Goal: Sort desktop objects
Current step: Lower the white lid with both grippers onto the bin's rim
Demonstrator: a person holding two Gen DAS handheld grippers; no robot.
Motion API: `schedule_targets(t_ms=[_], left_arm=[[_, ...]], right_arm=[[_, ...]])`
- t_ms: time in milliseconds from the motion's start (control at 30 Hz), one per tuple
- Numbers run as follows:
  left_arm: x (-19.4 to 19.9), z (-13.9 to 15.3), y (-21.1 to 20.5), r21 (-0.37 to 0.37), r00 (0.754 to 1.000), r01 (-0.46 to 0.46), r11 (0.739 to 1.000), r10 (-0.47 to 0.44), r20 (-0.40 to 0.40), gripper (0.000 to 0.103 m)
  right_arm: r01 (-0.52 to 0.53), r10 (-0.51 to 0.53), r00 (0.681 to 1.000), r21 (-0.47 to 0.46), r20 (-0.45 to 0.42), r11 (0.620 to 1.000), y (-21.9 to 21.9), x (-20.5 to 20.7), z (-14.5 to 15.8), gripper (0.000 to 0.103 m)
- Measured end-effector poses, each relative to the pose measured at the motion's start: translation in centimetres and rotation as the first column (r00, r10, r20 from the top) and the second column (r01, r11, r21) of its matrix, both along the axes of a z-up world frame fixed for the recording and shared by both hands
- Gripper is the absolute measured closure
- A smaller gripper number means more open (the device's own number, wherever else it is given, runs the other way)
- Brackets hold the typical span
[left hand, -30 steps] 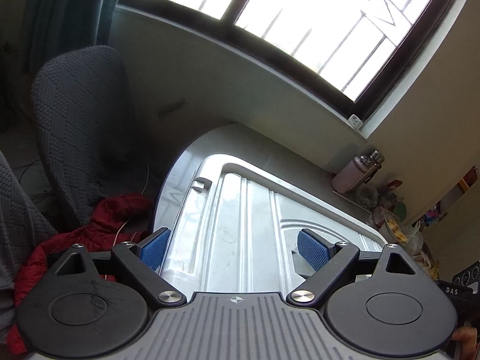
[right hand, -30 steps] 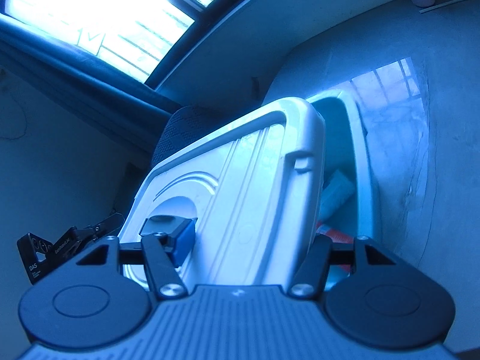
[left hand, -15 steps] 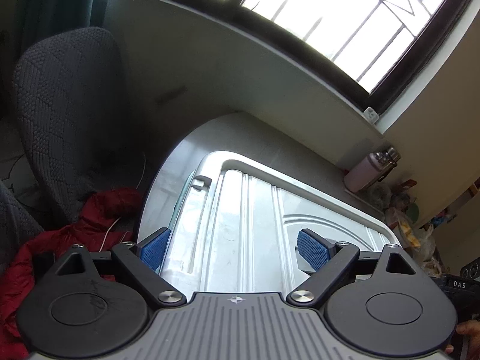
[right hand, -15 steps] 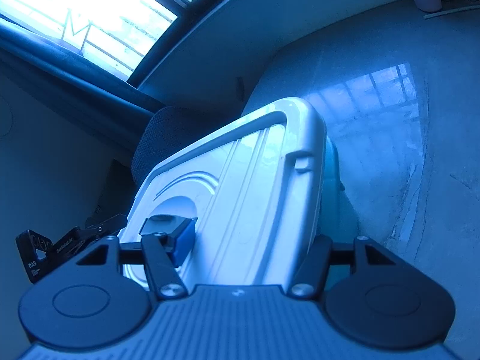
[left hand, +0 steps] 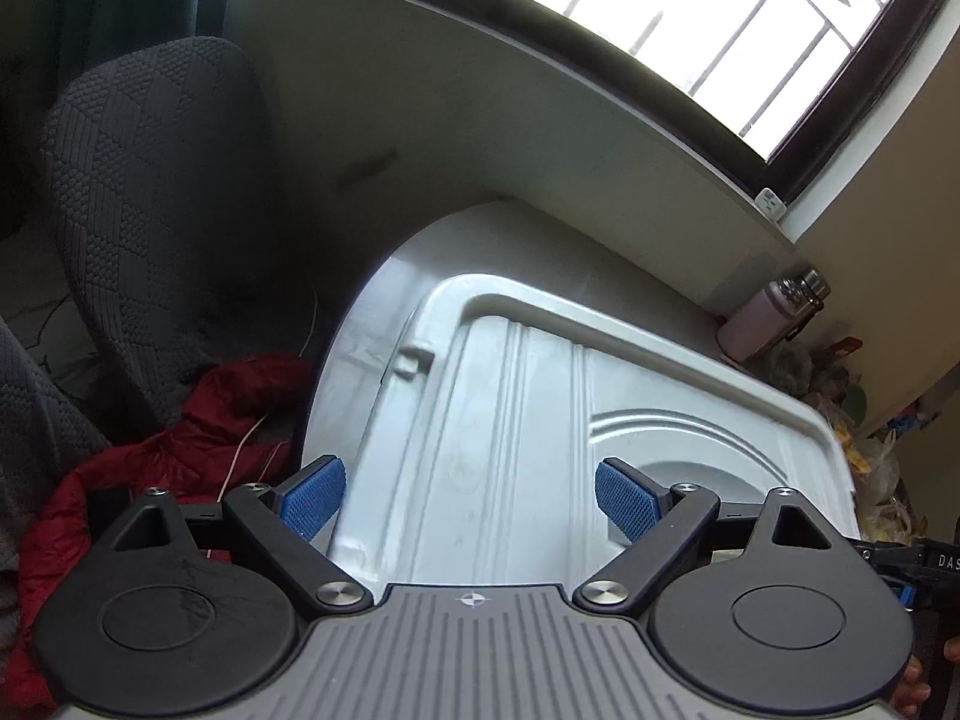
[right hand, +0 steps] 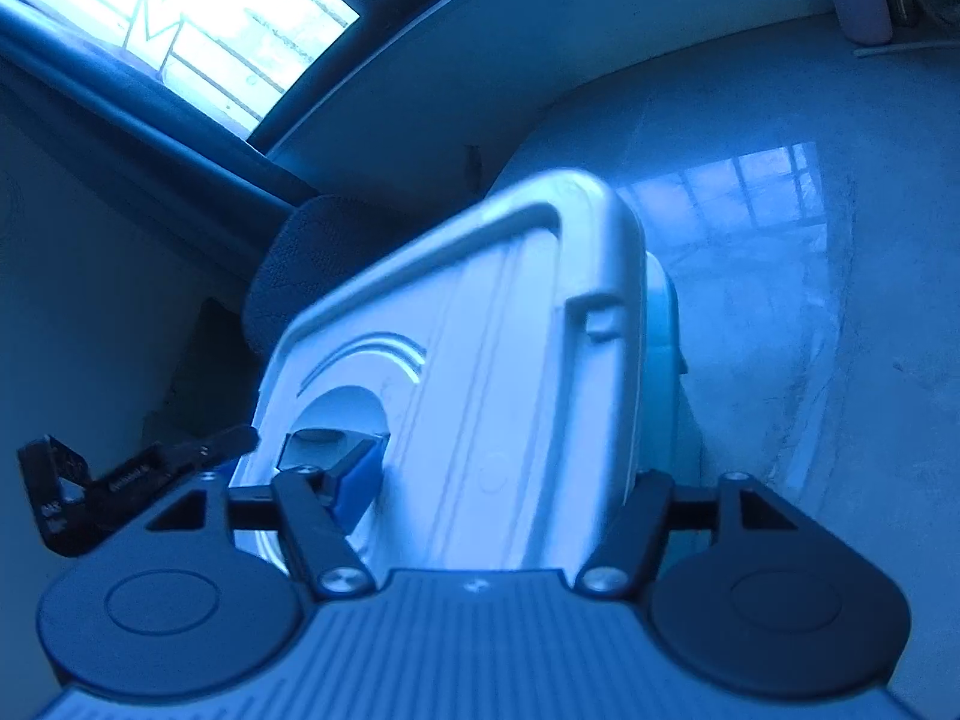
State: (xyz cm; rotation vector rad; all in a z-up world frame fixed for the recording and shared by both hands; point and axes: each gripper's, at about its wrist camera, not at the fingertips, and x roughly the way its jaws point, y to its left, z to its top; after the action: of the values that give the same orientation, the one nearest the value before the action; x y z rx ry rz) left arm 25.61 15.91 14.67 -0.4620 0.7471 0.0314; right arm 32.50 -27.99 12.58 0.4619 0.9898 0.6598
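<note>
A white ribbed plastic lid (left hand: 528, 420) covers a storage box on the desk. My left gripper (left hand: 471, 495) straddles the lid's near edge, one blue pad below the rim and one on top, jaws wide. My right gripper (right hand: 498, 480) straddles the lid (right hand: 480, 372) the same way; its left pad (right hand: 354, 480) rests in the lid's recess and its right finger is hidden behind the rim. The lid lies nearly flat on the box (right hand: 666, 324), and the box contents are hidden.
A grey chair (left hand: 156, 210) and a red jacket (left hand: 198, 438) are left of the desk. A pink flask (left hand: 762, 324) and a cluttered pile (left hand: 852, 420) stand at the back right. Bare glossy desktop (right hand: 810, 312) lies right of the box.
The lid has come down over the box: a second ago the open box and things inside showed past its right edge, now only a sliver of the box shows. Both grippers lowered with it.
</note>
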Motion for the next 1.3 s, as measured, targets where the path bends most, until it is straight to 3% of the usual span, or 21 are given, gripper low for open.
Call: schedule_targets(t_ms=[67,167,233,367,633,833,933,1033,1133,1200,1300], left_arm=[[0.1,0.0,0.0,0.004,1.0,0.001,1.0,-0.001,-0.004,0.011],[0.0,0.0,-0.2,0.02,1.0,0.003,1.0,-0.003,-0.009,0.011],[0.1,0.1,-0.4,0.038,1.0,0.007,0.999,-0.006,-0.015,0.011],[0.5,-0.2,-0.6,0.059,0.999,0.011,0.998,-0.008,-0.044,0.011],[0.5,-0.2,-0.2,0.041,0.999,0.008,0.999,-0.006,-0.04,0.01],[0.7,-0.2,0.2,0.05,0.999,0.009,0.999,-0.007,-0.04,0.01],[0.7,0.1,0.5,0.049,0.999,0.001,0.999,0.0,-0.035,0.011],[0.5,0.6,0.4,0.002,1.0,0.021,1.0,-0.021,-0.021,0.013],[0.7,0.7,-0.6,0.063,0.999,0.049,0.997,-0.047,-0.025,0.013],[0.8,0.2,-0.9,0.094,0.998,0.045,0.995,-0.042,-0.036,0.009],[0.9,-0.1,-0.6,0.086,0.998,0.046,0.995,-0.042,-0.044,0.009]], right_arm=[[0.018,-0.018,1.0,-0.02,-0.005,1.0,-0.1,-0.1,0.1,0.022],[0.018,-0.017,1.0,-0.038,0.013,0.999,0.0,-0.4,0.6,0.021],[0.014,-0.013,1.0,-0.054,0.025,0.998,0.3,-0.6,1.1,0.014],[0.029,-0.022,0.998,-0.105,0.065,0.994,0.7,-1.0,1.9,0.013],[0.023,-0.016,0.997,-0.096,0.072,0.995,0.6,-0.9,2.4,0.005],[0.0,0.024,0.995,-0.225,0.101,0.974,2.0,-1.1,3.8,0.0],[-0.002,0.008,0.998,-0.088,0.063,0.996,0.8,-0.3,3.9,0.0],[0.015,-0.011,0.999,0.084,-0.046,0.996,-1.0,0.9,2.8,0.0],[0.007,0.003,0.996,0.107,-0.09,0.994,-1.2,1.5,2.1,0.0],[-0.003,0.008,0.996,0.059,-0.086,0.998,-0.6,1.6,2.0,0.0],[-0.005,0.002,1.0,-0.1,-0.028,0.995,0.5,1.2,2.6,0.0]])
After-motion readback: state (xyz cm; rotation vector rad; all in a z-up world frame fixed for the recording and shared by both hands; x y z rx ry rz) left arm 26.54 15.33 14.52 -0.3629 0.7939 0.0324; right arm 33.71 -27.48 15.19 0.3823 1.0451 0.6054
